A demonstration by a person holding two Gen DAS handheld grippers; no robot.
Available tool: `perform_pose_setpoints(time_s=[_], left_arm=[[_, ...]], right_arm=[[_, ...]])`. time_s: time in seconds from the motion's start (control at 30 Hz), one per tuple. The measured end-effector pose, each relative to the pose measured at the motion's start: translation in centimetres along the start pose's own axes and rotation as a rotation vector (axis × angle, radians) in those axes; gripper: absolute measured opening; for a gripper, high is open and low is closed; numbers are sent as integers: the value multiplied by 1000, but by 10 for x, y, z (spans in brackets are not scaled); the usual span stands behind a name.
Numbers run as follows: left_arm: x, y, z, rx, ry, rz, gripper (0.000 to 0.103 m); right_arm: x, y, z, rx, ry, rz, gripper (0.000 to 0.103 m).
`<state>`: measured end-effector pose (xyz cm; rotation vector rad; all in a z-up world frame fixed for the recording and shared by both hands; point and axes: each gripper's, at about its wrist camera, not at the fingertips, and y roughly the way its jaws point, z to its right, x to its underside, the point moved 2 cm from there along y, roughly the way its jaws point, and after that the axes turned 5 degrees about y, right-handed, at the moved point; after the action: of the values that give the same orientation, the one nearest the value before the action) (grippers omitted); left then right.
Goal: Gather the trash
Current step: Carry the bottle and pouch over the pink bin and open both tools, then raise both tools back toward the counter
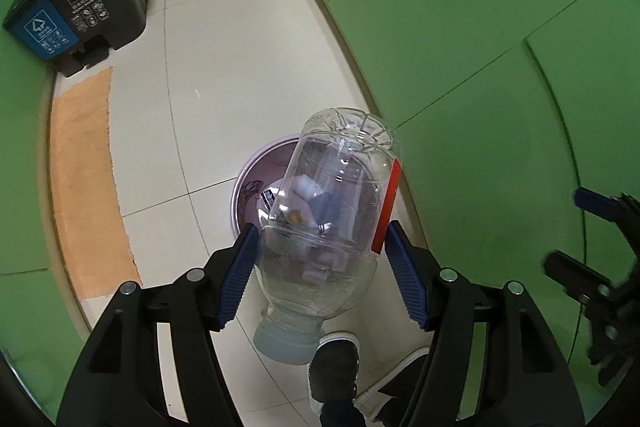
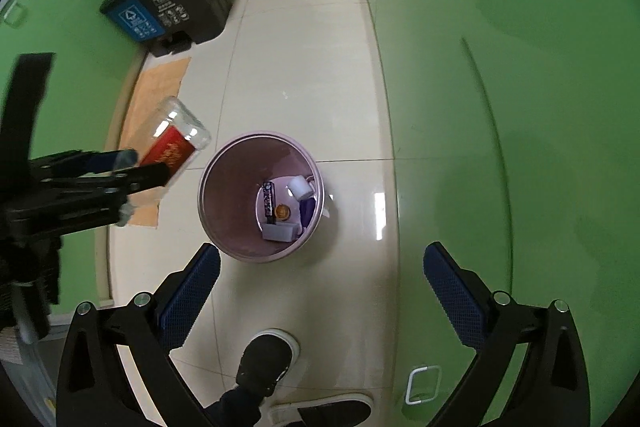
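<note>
From the left wrist cam, the left gripper (image 1: 320, 263) was clamped on a clear plastic bottle (image 1: 332, 203), blue pads pressing its sides near the shoulder. The bottle was upside down from that angle, pale cap (image 1: 286, 343) toward the camera and base pointing away, with a red label (image 1: 386, 207) down its right side. It hung right over the lilac trash bin (image 1: 252, 179) on the tiled floor, so you could see the junk in the bin through the plastic. A dark sorting bin (image 1: 76, 11) with a blue recycling panel stood well apart at the far left, next to an orange mat (image 1: 86, 179). In the right wrist cam, the right gripper (image 2: 320, 299) was spread wide with nothing in it, hovering above the floor just in front of the trash bin (image 2: 224, 195). Inside were a few bits of rubbish: a white roll (image 2: 301, 187), a dark wrapper (image 2: 270, 201), a flat white piece (image 2: 280, 231). The left gripper (image 2: 136, 167) showed at the left edge with the bottle (image 2: 176, 139), off to the bin's left from this angle. A black shoe (image 2: 266, 359) sat at the bottom.
</note>
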<state>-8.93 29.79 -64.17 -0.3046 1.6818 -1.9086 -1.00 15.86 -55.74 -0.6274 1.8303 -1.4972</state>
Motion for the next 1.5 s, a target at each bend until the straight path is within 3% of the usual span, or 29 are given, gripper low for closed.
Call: perform_pose_setpoints(time_s=[0.1, 0.13, 0.2, 0.37, 0.53, 0.8, 1.13, 1.37, 1.5], left_arm=[[-1, 10, 5, -3, 5, -14, 69], [-3, 13, 6, -2, 5, -17, 85], [-4, 13, 9, 3, 8, -8, 100], [-5, 9, 16, -18, 19, -24, 100], [-4, -19, 22, -30, 22, -18, 100], [3, -126, 26, -27, 27, -2, 100], [2, -294, 44, -30, 61, 38, 100], [-14, -392, 84, -23, 165, 95, 100], [-31, -433, 111, -15, 224, 144, 100]], right_arm=[[4, -2, 3, -8, 14, 9, 97], [5, -4, 4, -12, 20, 12, 97], [6, -5, 5, -16, 30, 18, 97], [6, -16, 6, -21, 42, 26, 97], [4, -37, 0, -21, 47, 32, 97], [-5, -114, -31, -42, 49, 40, 97], [-12, -258, -73, -85, 62, 83, 97], [-5, -364, -72, -96, 72, 166, 97], [3, -411, -47, -59, 130, 233, 97]])
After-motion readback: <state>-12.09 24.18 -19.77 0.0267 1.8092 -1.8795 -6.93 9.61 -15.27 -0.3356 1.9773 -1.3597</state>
